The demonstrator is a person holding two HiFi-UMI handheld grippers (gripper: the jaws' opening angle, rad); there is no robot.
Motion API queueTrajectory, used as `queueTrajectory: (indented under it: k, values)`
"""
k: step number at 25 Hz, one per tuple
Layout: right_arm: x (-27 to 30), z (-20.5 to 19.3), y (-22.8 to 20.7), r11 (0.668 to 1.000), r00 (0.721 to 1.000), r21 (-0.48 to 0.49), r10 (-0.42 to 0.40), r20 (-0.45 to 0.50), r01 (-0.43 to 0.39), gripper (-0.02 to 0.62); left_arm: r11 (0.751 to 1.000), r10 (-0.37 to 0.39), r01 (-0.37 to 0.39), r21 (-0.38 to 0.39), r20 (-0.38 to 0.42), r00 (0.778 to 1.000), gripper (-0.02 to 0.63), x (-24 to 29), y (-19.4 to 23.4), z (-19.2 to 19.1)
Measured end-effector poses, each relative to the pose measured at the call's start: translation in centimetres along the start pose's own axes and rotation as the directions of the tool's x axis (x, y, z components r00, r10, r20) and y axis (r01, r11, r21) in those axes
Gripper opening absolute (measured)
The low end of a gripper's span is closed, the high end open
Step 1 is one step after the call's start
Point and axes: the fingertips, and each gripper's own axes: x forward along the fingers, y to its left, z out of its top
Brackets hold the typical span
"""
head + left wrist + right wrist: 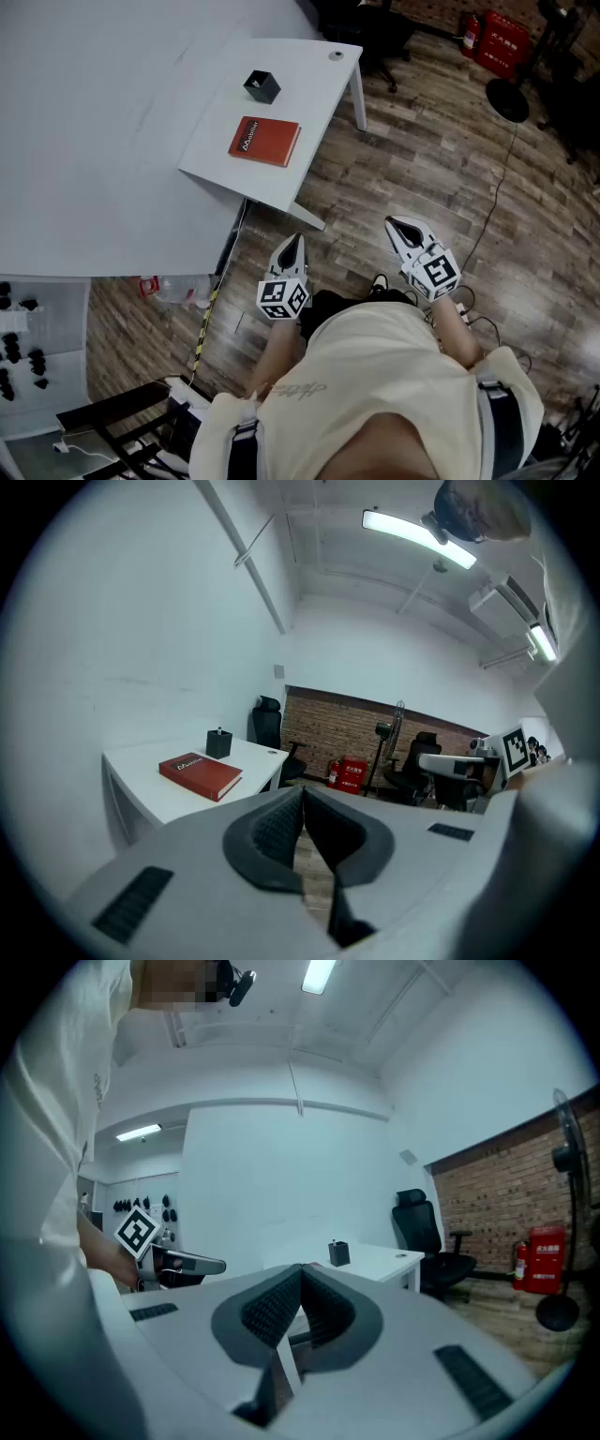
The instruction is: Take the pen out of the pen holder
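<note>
- One person in a pale shirt [375, 375] fills the bottom of the head view, holding two grippers out over the floor.
- The left gripper [292, 246] has its jaws pressed together with nothing between them.
- The right gripper [403, 230] is likewise closed tight and empty; both are well apart from the table.
- One white table [309, 80] stands ahead, against a white wall.
- One black pen holder [262, 85] stands upright on it, towards the far end.
- The left gripper view shows the pen [219, 730] as a small tip poking up out of the holder.
- One red book [264, 141] lies flat near the holder, not touching it.
- One small round disc [336, 55] sits at the table's far corner.
- The wooden plank floor [422, 169] runs to a brick wall [337, 728].
- By that wall stand a black office chair [417, 1227], a red box [352, 773] and a standing fan [561, 1241].
</note>
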Motion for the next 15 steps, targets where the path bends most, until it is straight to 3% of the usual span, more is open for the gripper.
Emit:
queueTrajectory:
  k: [7, 15]
  values:
    - [0.0, -1.5, -2.5, 0.999, 1.0, 0.049, -0.023, -0.017, 0.023, 0.008, 1.0, 0.028, -0.028, 0.015, -0.02, 0.999, 0.018, 0.8, 0.3, -0.1]
    - [1.0, -2.8, -4.6, 0.996, 0.996, 0.062, -0.052, -0.071, 0.056, 0.008, 0.998, -0.041, 0.045, 0.051, -0.061, 0.997, 0.018, 5.2, -0.7, -0.6]
